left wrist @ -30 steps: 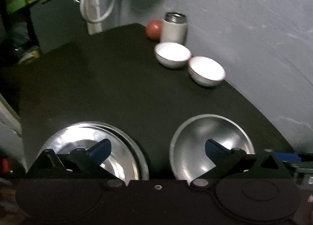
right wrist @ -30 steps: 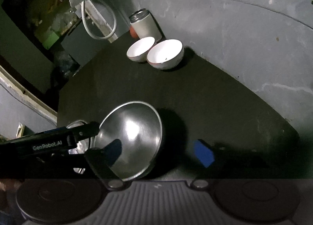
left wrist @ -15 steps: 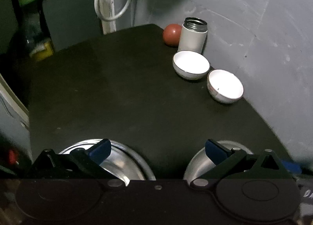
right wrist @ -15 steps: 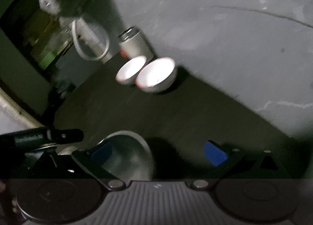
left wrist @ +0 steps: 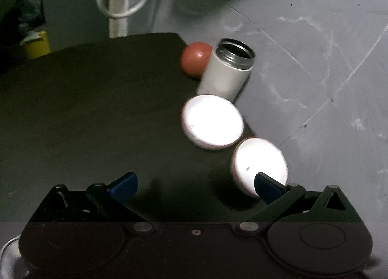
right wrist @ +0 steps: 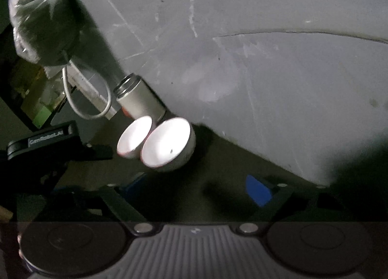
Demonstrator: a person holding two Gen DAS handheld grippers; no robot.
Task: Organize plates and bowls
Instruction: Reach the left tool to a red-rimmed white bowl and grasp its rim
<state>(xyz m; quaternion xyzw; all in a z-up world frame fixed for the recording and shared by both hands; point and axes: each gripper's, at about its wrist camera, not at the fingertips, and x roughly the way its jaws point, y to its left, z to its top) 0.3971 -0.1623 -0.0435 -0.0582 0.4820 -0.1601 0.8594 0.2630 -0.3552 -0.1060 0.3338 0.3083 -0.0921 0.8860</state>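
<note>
Steel bowls gone; near white bowl (left wrist: 259, 166) beside left gripper (left wrist: 195, 185).

Dim room, both views. The dark tabletop (left wrist: 84, 109) swallows detail, while the two white bowls (left wrist: 213, 121) blow out to pure glare near the centre. The grey wall (right wrist: 266, 60) catches soft light. Heavy shadow fills the lower right of the right view. Fisheye corners go black; edges are smeared and slightly blurred.
</note>
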